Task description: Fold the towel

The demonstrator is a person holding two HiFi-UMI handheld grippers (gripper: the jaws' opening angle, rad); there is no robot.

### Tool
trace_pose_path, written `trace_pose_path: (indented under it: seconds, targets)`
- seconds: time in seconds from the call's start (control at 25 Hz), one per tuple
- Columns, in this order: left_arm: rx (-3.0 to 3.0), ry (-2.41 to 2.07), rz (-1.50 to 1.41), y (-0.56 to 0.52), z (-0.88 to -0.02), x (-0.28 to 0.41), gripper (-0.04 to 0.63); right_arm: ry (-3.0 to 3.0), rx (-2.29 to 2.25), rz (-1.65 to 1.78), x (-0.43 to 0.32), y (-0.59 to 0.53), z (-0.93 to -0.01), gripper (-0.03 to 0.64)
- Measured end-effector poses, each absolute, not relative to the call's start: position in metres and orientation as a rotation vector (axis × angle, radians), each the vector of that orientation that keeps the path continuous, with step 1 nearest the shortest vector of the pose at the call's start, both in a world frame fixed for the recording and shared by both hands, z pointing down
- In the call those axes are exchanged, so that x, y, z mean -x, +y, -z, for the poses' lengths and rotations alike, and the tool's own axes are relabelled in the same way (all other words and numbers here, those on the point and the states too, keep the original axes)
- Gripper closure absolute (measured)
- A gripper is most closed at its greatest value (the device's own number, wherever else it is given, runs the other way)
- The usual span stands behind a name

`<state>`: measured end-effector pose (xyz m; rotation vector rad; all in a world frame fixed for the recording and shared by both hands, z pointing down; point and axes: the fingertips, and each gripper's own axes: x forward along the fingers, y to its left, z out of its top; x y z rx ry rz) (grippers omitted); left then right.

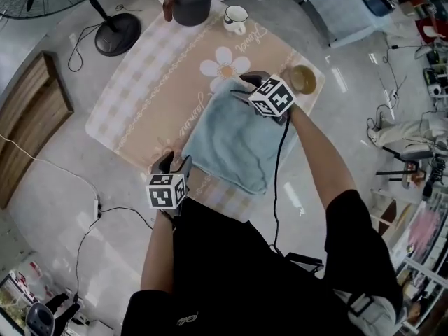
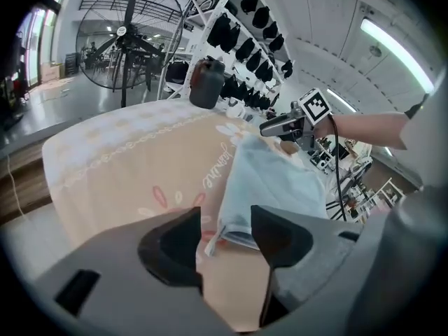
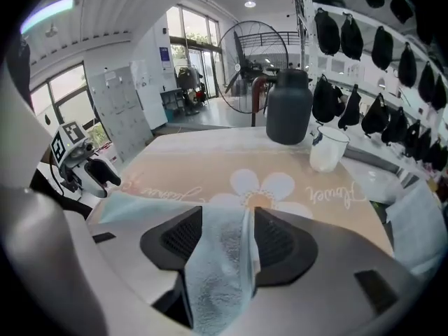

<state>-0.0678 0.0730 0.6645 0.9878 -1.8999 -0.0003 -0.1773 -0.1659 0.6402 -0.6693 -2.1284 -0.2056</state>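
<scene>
A light blue towel (image 1: 234, 142) lies folded over on a beige flower-print mat (image 1: 154, 82). At the towel's far corner my right gripper (image 1: 241, 88) points down. In the right gripper view the towel (image 3: 217, 257) fills the gap of my right gripper (image 3: 227, 219), whose jaws stand wide. My left gripper (image 1: 176, 161) hovers at the mat's near edge, just left of the towel's near-left corner. In the left gripper view my left gripper (image 2: 225, 222) is open and empty, with that corner of the towel (image 2: 280, 180) just beyond its tips.
A dark jug (image 1: 190, 2) and a white cup (image 1: 236, 18) stand at the mat's far end, a small bowl (image 1: 302, 79) at its right corner. A fan base (image 1: 117, 33) sits beyond the mat's left side. Cables trail on the floor.
</scene>
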Motion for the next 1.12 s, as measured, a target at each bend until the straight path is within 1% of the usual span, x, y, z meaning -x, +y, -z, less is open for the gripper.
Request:
trace_pose_path:
  seconds: [0.24, 0.4, 0.6, 0.64, 0.68, 0.72, 0.84, 1.12]
  targets:
    - [-1.018, -1.856, 0.011, 0.059, -0.675, 0.076, 0.374, -2.043, 0.645, 0.151, 0.198, -0.171, -0.665, 0.402]
    - [-1.045, -1.812, -0.022, 0.056, -0.681, 0.072, 0.376, -1.966, 0.619, 0.175, 0.202, -0.171, -0.684, 0.402]
    - [-1.076, -1.744, -0.062, 0.054, -0.689, 0.061, 0.4, -1.925, 0.606, 0.178, 0.203, -0.17, -0.694, 0.407]
    - [-1.077, -1.737, -0.079, 0.055, -0.691, 0.06, 0.44, -1.923, 0.601, 0.183, 0.204, -0.171, -0.694, 0.424]
    - [-1.077, -1.735, -0.094, 0.057, -0.691, 0.059, 0.532, -1.919, 0.593, 0.188, 0.204, -0.171, -0.695, 0.473]
    - [-1.076, -1.737, -0.102, 0.058, -0.692, 0.06, 0.554, -1.911, 0.584, 0.196, 0.204, -0.172, -0.696, 0.503]
    - [-1.065, -1.746, -0.103, 0.061, -0.693, 0.066, 0.56, -1.895, 0.573, 0.232, 0.207, -0.172, -0.695, 0.551]
    - [-0.989, -1.878, -0.109, 0.094, -0.671, 0.117, 0.562, -2.067, 0.578, 0.214, 0.245, -0.152, -0.667, 0.558]
